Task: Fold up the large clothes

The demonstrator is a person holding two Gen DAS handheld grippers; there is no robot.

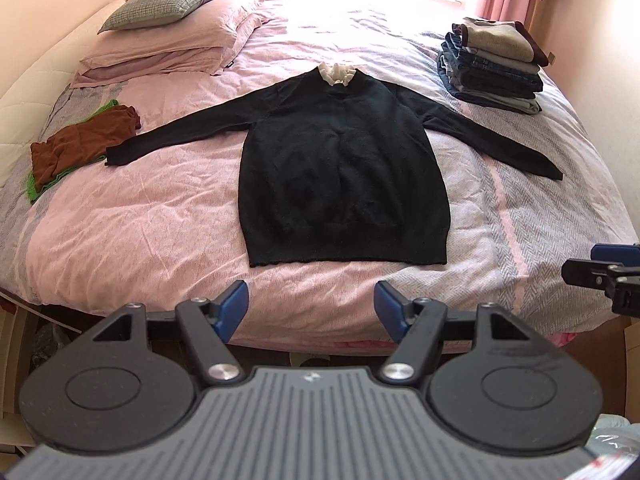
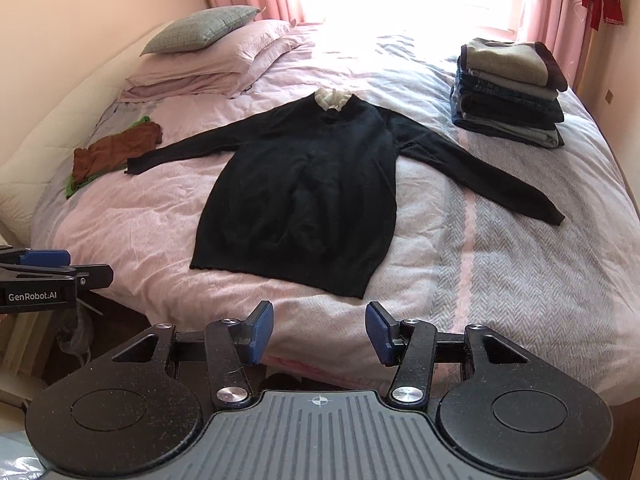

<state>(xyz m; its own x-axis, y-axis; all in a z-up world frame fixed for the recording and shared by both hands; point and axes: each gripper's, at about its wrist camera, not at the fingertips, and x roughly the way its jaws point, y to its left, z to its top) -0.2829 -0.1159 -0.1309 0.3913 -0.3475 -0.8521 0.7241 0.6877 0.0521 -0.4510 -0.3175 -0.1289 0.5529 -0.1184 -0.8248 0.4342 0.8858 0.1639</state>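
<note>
A black long-sleeved sweater (image 1: 344,168) (image 2: 304,196) with a white ruffled collar (image 1: 335,74) lies flat on the bed, both sleeves spread out to the sides and its hem toward me. My left gripper (image 1: 310,310) hovers over the bed's near edge, just short of the hem, open with nothing between its blue pads. My right gripper (image 2: 320,334) is likewise open and empty, short of the hem's right corner. Each gripper shows at the side edge of the other's view.
A stack of folded clothes (image 1: 494,64) (image 2: 510,92) sits at the bed's far right. A brown garment on a green one (image 1: 80,144) (image 2: 116,152) lies at the left. Pillows (image 1: 172,36) (image 2: 216,52) are at the far left by the window.
</note>
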